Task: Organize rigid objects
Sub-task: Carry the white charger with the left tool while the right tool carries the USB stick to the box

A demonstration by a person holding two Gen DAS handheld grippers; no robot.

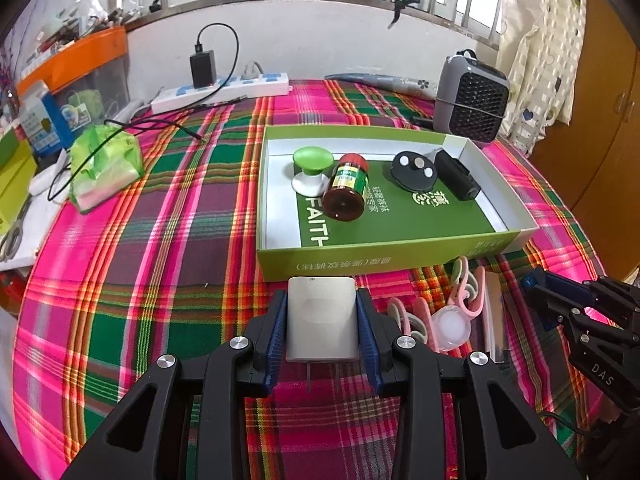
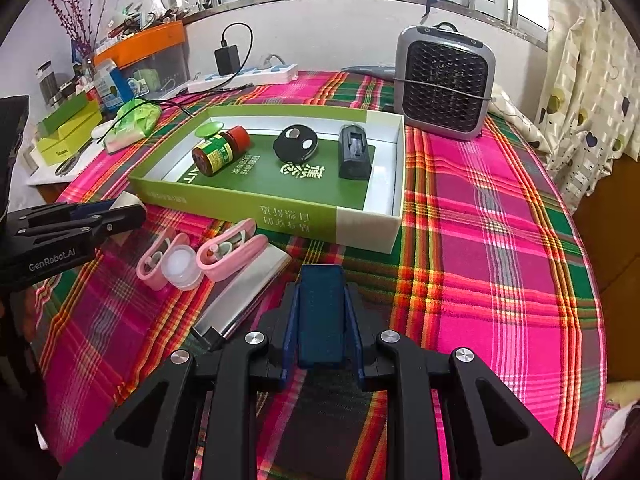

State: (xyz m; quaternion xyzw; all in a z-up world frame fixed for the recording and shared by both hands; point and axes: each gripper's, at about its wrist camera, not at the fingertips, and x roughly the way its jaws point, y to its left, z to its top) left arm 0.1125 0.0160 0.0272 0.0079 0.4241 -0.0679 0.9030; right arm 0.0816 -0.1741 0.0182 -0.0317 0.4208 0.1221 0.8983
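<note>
My left gripper [image 1: 322, 312] is shut on a white plug adapter [image 1: 321, 318], held just above the cloth in front of the green box [image 1: 384, 254]. My right gripper [image 2: 321, 312] is shut on a dark blue block [image 2: 321, 314], near the box's front right corner [image 2: 368, 232]. In the box lie a red-capped jar [image 1: 346, 188], a green-topped knob [image 1: 312, 170], a black round device [image 1: 414, 170] and a black rectangular device [image 1: 456, 178]. On the cloth lie pink clips [image 2: 230, 256], a small clear round case [image 2: 183, 266] and a silver flat bar [image 2: 244, 296].
A grey fan heater [image 2: 444, 84] stands behind the box at the right. A white power strip [image 1: 224, 92] with a black charger lies at the back. A green plastic bag [image 1: 106, 164] and cables lie at the left. Boxes and scissors crowd the left side shelf [image 2: 68, 136].
</note>
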